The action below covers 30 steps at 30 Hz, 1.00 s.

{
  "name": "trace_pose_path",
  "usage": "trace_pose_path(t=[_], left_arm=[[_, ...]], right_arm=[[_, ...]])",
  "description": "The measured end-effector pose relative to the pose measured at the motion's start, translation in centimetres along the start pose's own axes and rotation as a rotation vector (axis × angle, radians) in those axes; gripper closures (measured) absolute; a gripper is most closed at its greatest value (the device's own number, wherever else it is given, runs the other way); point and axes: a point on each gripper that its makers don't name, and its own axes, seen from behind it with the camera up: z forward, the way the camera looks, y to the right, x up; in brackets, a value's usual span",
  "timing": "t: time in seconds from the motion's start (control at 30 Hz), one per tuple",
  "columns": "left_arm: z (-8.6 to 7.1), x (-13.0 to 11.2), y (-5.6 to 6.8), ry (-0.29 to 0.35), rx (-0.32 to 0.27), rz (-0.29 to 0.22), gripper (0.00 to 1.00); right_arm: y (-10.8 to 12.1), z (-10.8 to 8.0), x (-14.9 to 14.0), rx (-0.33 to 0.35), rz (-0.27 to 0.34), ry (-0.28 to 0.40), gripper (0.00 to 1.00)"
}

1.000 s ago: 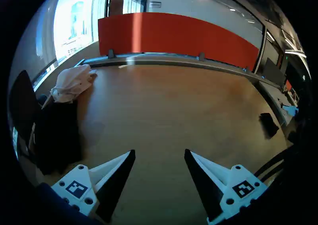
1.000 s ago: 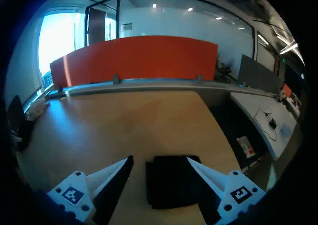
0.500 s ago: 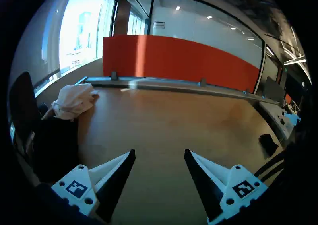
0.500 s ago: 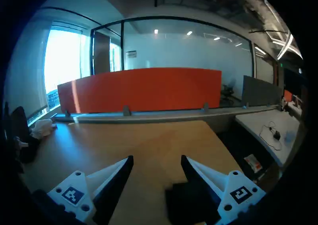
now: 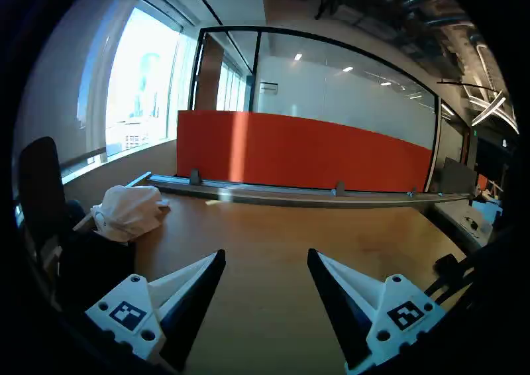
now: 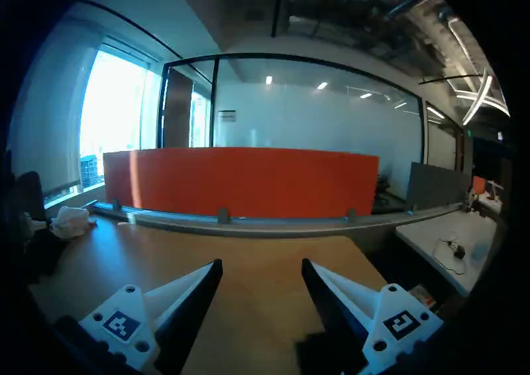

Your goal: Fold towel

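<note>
— Towel [image 6: 315, 355]: where is it?
— Dark, on the desk [image 6: 165, 256], low beside the right gripper [image 6: 262, 261], by its right finger.
— And the grippers?
— Left gripper [image 5: 265, 251] and right alike spread wide, holding nothing.

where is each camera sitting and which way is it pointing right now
Left gripper view: rides on the left gripper, low over the wooden table, facing the orange partition; its own two open fingers show, with a white cloth bundle at left.
Right gripper view: rides on the right gripper, looking level across the table at the partition and a glass wall; its open fingers show.
Shared: the table, the partition and the white bundle.
</note>
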Motion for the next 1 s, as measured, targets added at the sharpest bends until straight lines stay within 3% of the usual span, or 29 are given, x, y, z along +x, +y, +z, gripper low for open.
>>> trace_pose_path(t=[0.43, 1.0], left_arm=[[-0.3, 3.1, -0.5, 0.104, 0.021, 0.014, 0.08], [-0.2, 3.9, -0.4, 0.176, 0.022, 0.071, 0.08]], right_arm=[[-5.0, 0.2, 2.3, 0.025, 0.028, 0.056, 0.08], [-7.6, 0.4, 2.3, 0.046, 0.038, 0.027, 0.08]])
